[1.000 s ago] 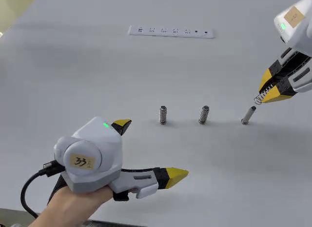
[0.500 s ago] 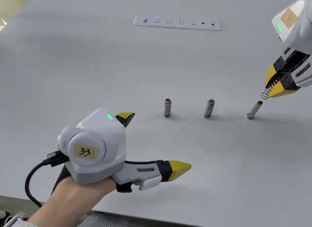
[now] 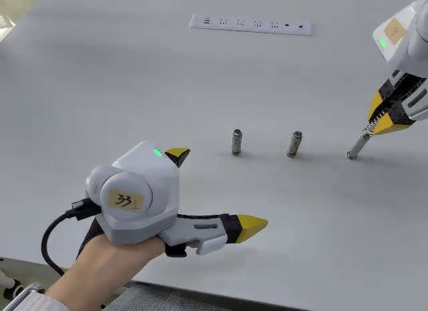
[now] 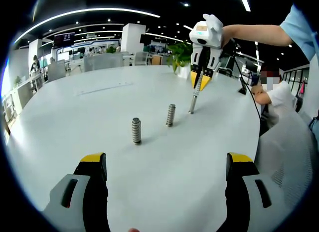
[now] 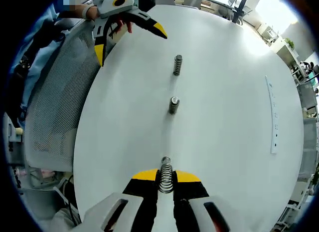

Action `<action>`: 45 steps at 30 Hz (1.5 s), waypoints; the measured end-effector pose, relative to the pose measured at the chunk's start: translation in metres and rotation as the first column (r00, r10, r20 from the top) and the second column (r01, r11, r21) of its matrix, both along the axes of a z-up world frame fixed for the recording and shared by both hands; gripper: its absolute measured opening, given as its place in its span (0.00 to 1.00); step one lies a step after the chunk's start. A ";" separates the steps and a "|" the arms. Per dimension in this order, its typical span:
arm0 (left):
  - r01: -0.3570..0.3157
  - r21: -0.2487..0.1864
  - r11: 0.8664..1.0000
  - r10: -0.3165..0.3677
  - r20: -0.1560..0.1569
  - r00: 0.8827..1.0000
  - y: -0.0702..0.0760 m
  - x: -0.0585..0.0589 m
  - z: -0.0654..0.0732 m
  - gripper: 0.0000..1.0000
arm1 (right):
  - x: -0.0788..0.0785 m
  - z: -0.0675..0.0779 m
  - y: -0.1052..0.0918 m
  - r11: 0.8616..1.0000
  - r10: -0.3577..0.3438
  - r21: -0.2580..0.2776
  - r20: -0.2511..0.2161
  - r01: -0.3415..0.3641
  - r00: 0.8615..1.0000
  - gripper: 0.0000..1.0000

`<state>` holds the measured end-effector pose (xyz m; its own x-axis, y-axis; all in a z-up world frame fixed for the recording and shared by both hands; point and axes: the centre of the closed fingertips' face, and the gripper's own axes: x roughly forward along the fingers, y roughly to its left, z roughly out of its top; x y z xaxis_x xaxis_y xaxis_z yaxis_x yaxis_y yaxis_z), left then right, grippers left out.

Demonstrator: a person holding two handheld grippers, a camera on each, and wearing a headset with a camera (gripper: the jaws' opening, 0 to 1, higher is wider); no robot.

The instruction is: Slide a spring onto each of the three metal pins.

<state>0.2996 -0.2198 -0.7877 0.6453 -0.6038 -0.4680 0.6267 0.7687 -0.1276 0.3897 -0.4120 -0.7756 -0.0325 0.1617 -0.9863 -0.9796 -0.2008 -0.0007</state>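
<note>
— What does the spring (image 5: 166,178) look like?
— A thin coil of bright wire, pinched between the yellow-tipped fingers (image 5: 144,176) of the right gripper (image 3: 384,117), poking out past the tips
— Which way does it point?
— Its long axis runs down and forward, in line with the bare pin (image 3: 358,146) on the tabletop (image 3: 134,90); its lower end meets the pin's top (whether it sits over it, I cannot tell)
— And the rest of the row?
— The left pin (image 3: 236,142) and the middle pin (image 3: 294,144) stand upright, each wearing its own coil
— The left gripper (image 3: 217,188)?
— Low over the near tabletop, fingers spread wide, holding nothing
</note>
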 end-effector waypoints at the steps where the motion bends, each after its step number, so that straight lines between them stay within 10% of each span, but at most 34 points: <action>1: 0.001 0.001 1.000 -0.001 0.000 1.000 0.000 0.000 0.000 0.99 | 0.000 -0.001 0.000 1.000 0.000 -0.002 -0.002 0.000 1.000 0.07; 45: -0.001 0.000 1.000 0.001 -0.023 1.000 0.002 0.001 -0.005 0.99 | -0.003 -0.047 0.006 0.998 0.017 -0.066 -0.022 -0.018 1.000 0.08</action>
<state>0.3001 -0.2177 -0.7928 0.6353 -0.6028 -0.4827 0.6226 0.7696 -0.1416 0.3865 -0.4059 -0.8230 -0.0564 0.0954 -0.9938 -0.9756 -0.2170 0.0345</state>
